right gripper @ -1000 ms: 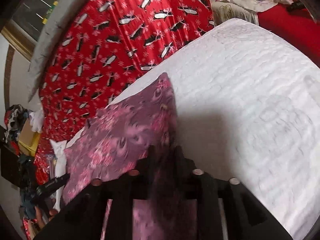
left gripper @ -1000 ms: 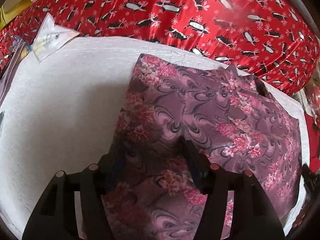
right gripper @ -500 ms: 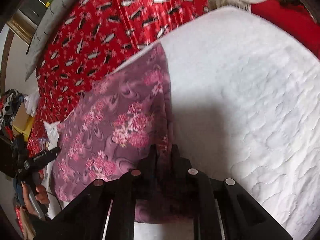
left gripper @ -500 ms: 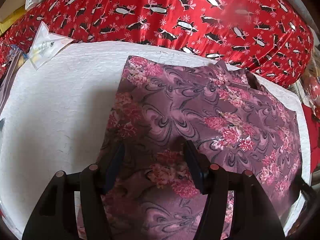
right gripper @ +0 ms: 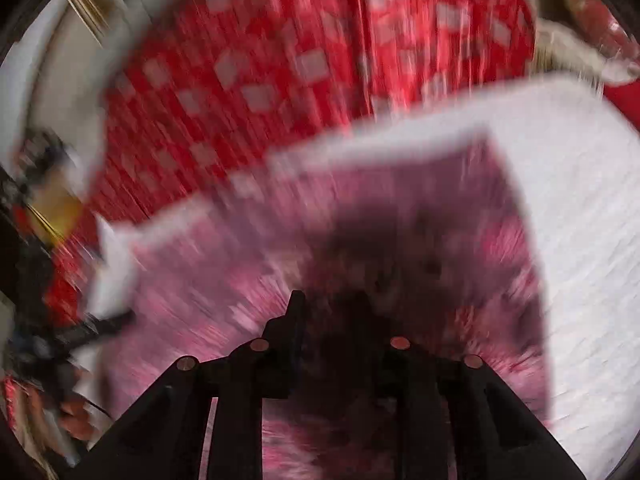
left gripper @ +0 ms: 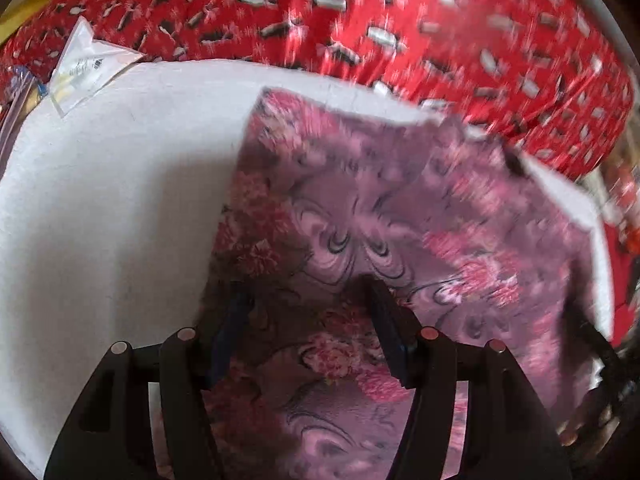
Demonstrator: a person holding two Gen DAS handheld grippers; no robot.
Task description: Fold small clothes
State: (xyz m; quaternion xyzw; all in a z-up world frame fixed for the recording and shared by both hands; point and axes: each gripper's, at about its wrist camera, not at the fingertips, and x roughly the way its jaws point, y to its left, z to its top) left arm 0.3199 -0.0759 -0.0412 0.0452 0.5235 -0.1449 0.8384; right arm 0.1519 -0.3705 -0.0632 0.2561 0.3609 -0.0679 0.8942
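A purple garment with pink flowers (left gripper: pixel 380 216) lies folded flat on a white quilted pad (left gripper: pixel 100 200). My left gripper (left gripper: pixel 308 300) is open just above the garment's near left part, its jaws wide apart and holding nothing. In the right wrist view the same garment (right gripper: pixel 400 208) is blurred by motion. My right gripper (right gripper: pixel 328 304) hovers over the garment's near edge with its jaws apart and nothing between them.
A red blanket with black and white figures (left gripper: pixel 360 20) lies behind the pad. A clear plastic packet (left gripper: pixel 88 68) sits at the pad's far left corner. The white pad stretches to the right of the garment (right gripper: pixel 592 220).
My right gripper has let go of the garment's edge, opened, and swung fast. The garment has dropped flat. My left gripper has stayed open over the cloth and shifted slightly.
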